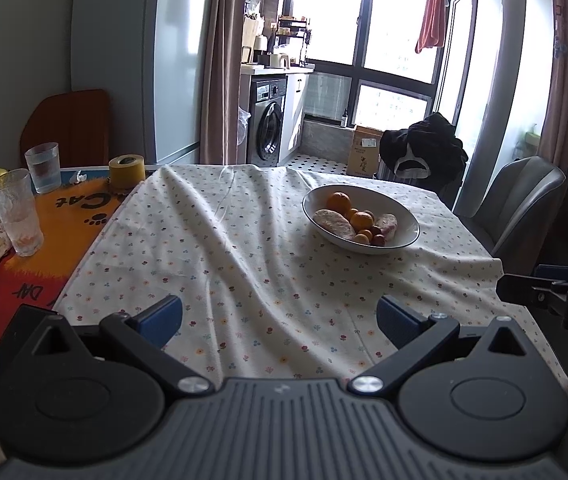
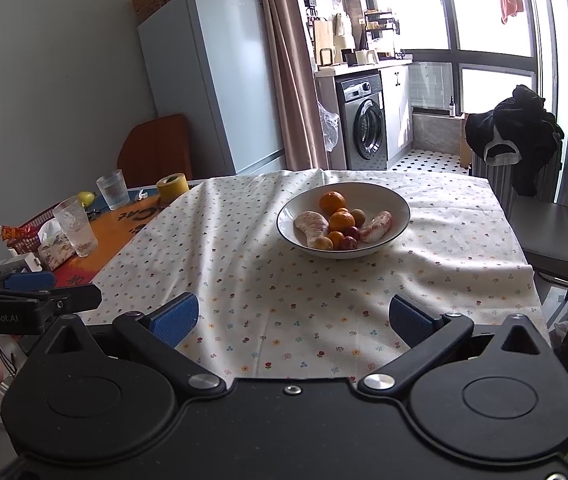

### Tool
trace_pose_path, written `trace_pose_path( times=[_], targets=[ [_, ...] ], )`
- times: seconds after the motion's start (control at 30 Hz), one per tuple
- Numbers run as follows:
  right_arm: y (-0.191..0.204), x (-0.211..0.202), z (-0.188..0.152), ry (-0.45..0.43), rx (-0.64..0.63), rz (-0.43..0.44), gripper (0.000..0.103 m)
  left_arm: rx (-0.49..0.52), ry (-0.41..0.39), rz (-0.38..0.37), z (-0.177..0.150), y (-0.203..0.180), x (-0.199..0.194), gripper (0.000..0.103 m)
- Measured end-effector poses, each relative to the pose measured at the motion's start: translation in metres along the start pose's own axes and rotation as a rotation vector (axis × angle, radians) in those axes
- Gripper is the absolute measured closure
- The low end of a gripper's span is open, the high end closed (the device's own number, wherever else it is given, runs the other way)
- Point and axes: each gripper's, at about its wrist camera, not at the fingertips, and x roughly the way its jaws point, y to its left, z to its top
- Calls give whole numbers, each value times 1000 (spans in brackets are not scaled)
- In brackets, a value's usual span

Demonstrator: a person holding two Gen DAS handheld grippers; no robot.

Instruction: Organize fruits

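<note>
Left tongs [image 1: 280,316]: you hold them released, blue pads wide apart, above the near part of the flowered cloth [image 1: 244,248], empty.
Right tongs [image 2: 293,320]: likewise spread and empty, over the same cloth, just beside your left ones.
Bowl [image 2: 397,204]: white, on the cloth at the far right of the tabletop [image 2: 124,224], well apart from both tongs.
Fruits [image 2: 341,222]: all in the bowl; oranges, small round pieces, two peeled pale segments.
Glasses [image 2: 76,226]: two, on the orange mat to your left.
</note>
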Motion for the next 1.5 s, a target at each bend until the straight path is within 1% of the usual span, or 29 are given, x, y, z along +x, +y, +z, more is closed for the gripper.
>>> trace_pose_path(
  times=[0.57, 1.07, 1.5],
  targets=[
    [1, -1, 0, -2, -2, 0, 0, -4, 3, -7, 1, 1, -1, 1],
    [0, -1, 0, 2, -3, 7, 0, -10, -3, 8, 3, 4, -2, 1],
    [1, 1, 0, 10, -7, 7, 0, 7, 8, -2, 0, 0, -1, 1]
  ],
)
